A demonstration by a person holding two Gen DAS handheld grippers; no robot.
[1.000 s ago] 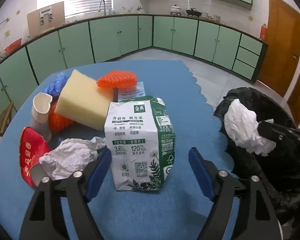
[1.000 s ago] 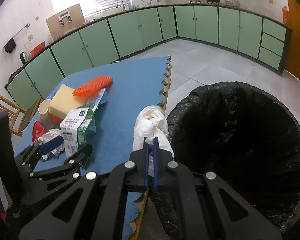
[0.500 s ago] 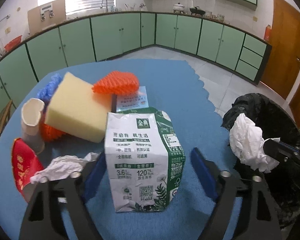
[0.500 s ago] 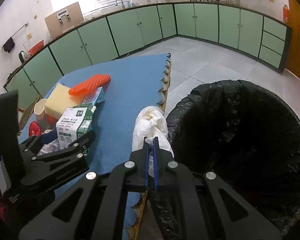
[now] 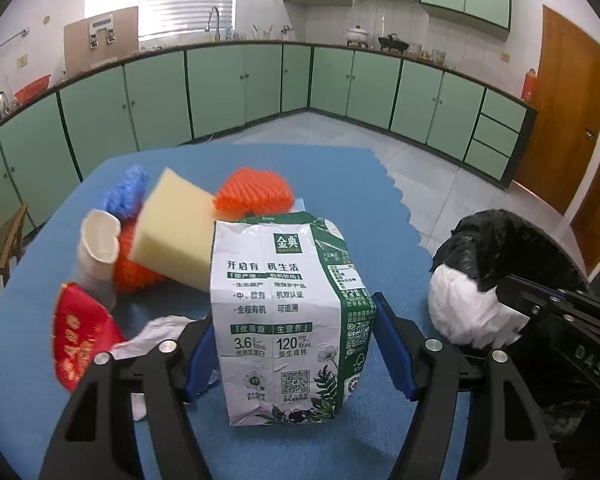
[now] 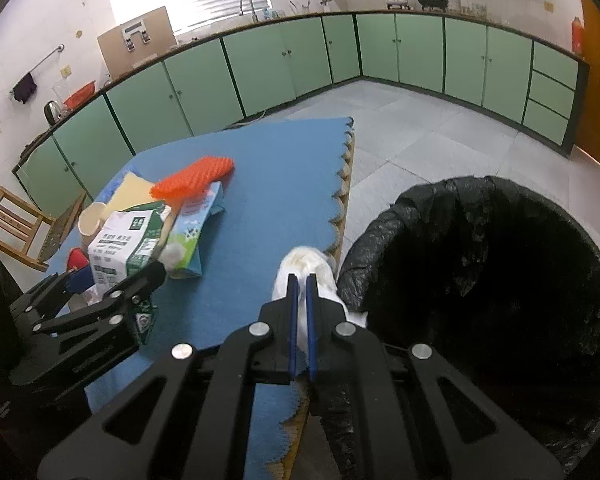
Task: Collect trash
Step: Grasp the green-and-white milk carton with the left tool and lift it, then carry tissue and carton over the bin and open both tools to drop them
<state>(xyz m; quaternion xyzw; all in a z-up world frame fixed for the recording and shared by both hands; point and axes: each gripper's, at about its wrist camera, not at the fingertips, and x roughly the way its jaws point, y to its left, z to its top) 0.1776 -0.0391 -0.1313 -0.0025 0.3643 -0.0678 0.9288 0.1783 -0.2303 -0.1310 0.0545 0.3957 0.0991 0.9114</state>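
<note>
A white and green milk carton [image 5: 284, 312] stands upright on the blue table mat [image 5: 340, 184]. My left gripper [image 5: 296, 348] is open with a blue finger on each side of the carton. The carton also shows in the right wrist view [image 6: 124, 244]. My right gripper [image 6: 300, 296] is shut on a crumpled white tissue [image 6: 308, 268] at the table edge, just left of the rim of the black-lined trash bin [image 6: 500, 280]. The tissue [image 5: 460, 312] and bin [image 5: 508, 240] also show in the left wrist view.
Behind the carton lie a yellow sponge [image 5: 176, 228], orange foam nets [image 5: 256, 192], a blue net [image 5: 124, 192], a white paper cup [image 5: 98, 248], a red wrapper [image 5: 80, 336] and crumpled paper [image 5: 160, 332]. A wooden chair [image 6: 28, 224] stands left of the table.
My left gripper has moved forward so the carton now sits between its fingers. My right gripper has carried the tissue a little lower, still beside the bin rim.
</note>
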